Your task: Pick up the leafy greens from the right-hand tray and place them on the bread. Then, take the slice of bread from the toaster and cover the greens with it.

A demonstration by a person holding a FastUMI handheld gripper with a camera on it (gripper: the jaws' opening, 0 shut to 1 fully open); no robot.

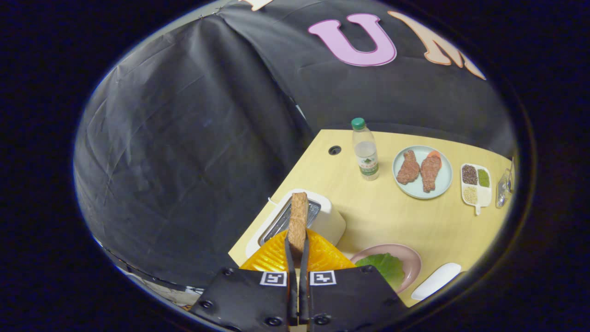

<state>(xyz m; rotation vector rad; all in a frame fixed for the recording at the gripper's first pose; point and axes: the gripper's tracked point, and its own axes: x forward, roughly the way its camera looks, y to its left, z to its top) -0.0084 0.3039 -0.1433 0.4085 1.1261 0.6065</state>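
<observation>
My gripper [297, 251] is shut on a brown slice of bread [298, 221], which stands on edge between the fingers, lifted above the white toaster [322, 221]. The toaster's slot [281, 221] lies just under and beside the slice. To the right of the fingers a pink plate [410, 258] holds a green leaf [382, 267]; what lies beneath the leaf is hidden.
On the wooden table [378, 216] beyond stand a clear bottle with a green cap [365, 150], a pale blue plate [419, 191] with meat pieces, and a white divided dish [477, 184] of grains. A white oblong tray [435, 280] lies right of the pink plate.
</observation>
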